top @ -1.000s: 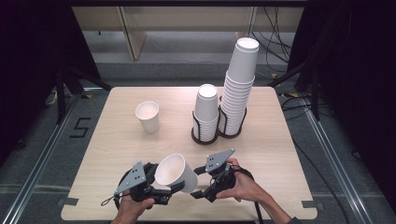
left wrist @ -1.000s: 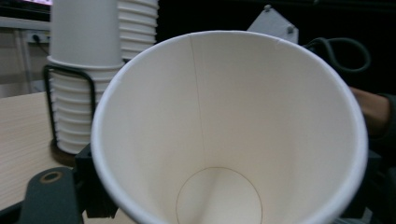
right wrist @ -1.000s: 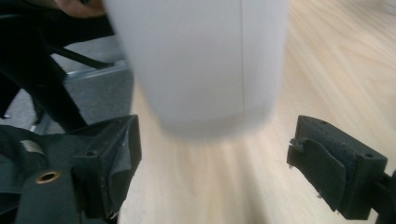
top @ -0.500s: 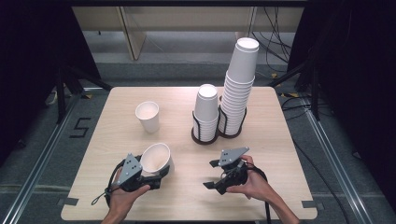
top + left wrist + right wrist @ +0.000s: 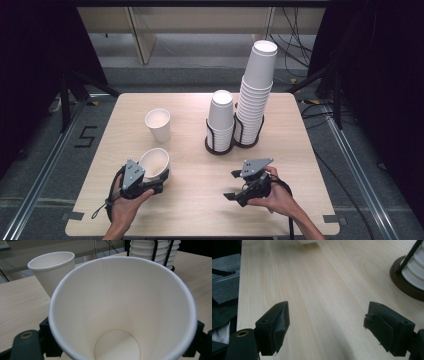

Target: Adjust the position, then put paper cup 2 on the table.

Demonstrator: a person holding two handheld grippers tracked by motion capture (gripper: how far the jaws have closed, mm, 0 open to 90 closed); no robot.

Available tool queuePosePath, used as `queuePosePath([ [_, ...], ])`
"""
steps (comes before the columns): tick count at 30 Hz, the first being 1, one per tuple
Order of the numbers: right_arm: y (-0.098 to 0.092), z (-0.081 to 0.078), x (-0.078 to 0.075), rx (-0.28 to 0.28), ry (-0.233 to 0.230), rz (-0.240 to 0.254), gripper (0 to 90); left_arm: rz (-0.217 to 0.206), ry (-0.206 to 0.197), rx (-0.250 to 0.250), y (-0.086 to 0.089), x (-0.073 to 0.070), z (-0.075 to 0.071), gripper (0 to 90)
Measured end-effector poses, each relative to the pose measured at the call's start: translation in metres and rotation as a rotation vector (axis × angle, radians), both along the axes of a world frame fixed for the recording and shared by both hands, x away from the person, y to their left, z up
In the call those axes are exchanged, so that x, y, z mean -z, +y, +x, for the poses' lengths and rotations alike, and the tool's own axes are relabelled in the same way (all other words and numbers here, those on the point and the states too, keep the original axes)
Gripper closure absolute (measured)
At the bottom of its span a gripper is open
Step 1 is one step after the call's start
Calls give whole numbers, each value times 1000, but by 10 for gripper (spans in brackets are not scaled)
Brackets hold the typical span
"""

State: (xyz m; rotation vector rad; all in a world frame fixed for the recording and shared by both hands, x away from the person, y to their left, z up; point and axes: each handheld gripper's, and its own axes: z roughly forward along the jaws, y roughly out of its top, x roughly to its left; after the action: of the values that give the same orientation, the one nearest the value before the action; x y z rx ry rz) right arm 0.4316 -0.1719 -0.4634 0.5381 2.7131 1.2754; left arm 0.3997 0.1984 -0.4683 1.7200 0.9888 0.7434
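My left gripper (image 5: 159, 176) is shut on a white paper cup (image 5: 155, 162) at the table's front left, its jaws on either side of the cup's lower wall. The jaws have just been easing open a little, with the cup still between them. The cup's mouth (image 5: 117, 315) tilts toward the left gripper view's camera, showing an empty inside. A second paper cup (image 5: 158, 125) (image 5: 51, 267) stands upright just beyond it. My right gripper (image 5: 231, 185) (image 5: 327, 322) is open over bare wood at the front right, nothing between its jaws.
A black wire holder (image 5: 220, 147) at the table's middle back carries a short stack of upturned cups (image 5: 220, 117) and a tall stack (image 5: 257, 90). Its dark base (image 5: 404, 282) lies ahead and right of my right gripper. The table's front edge (image 5: 200, 234) is near both hands.
The two grippers, close together at the cup a second ago, have drawn apart. The left carried the cup leftward; the right moved off to the right with open jaws.
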Motion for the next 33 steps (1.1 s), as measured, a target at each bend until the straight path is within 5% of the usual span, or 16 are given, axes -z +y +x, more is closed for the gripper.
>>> queuePosePath([
  [33, -20, 3, 5, 98, 10, 6, 198, 13, 16, -106, 23, 2, 13, 168],
])
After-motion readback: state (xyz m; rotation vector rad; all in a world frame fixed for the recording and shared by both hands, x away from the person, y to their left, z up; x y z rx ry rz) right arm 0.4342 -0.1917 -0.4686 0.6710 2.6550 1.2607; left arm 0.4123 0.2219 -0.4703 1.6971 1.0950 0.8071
